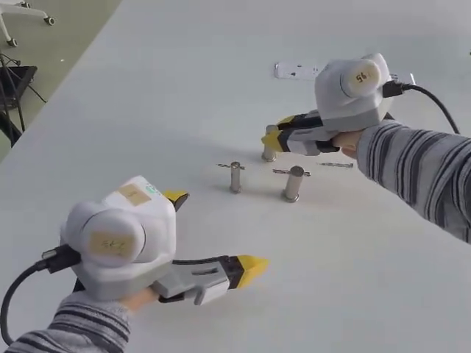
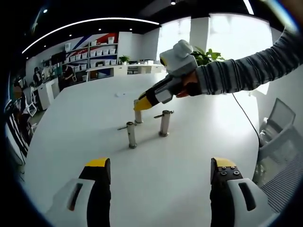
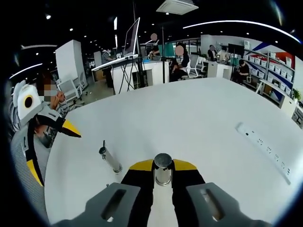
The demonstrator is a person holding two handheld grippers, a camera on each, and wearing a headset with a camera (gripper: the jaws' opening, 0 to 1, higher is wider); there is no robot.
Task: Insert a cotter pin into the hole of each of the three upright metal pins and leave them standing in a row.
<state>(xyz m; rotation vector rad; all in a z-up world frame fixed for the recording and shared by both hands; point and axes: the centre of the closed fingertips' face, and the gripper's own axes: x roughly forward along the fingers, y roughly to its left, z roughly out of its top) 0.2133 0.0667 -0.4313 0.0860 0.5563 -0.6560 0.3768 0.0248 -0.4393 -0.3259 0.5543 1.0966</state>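
In the head view, the right hand-held gripper [image 1: 271,138] is clenched on the far metal pin [image 1: 269,153]. The pin stands upright on the white bench [image 1: 147,110], and no cotter pin shows through it. Nearer stand the left finished pin [image 1: 235,178] and the right finished pin [image 1: 293,184], each crossed by fitted cotter pins [image 1: 223,166]. A loose cotter pin [image 1: 335,165] lies flat on the bench just beside the right hand. The left hand-held gripper [image 1: 215,232] hovers near the person, released and empty. In the left gripper view, its own jaws stand wide apart with nothing between them, and ahead the other gripper's yellow tips pinch the far metal pin near its top. In the right gripper view, that pin stands between the yellow tips with its cap above them, and one finished pin is apart to the left. The step in hand looks like fitting the last cotter pin. To do it well, steady the pin without covering its hole and take the loose cotter pin by its looped end. Push it straight through, avoid knocking the finished pins, and set this pin in line with them.
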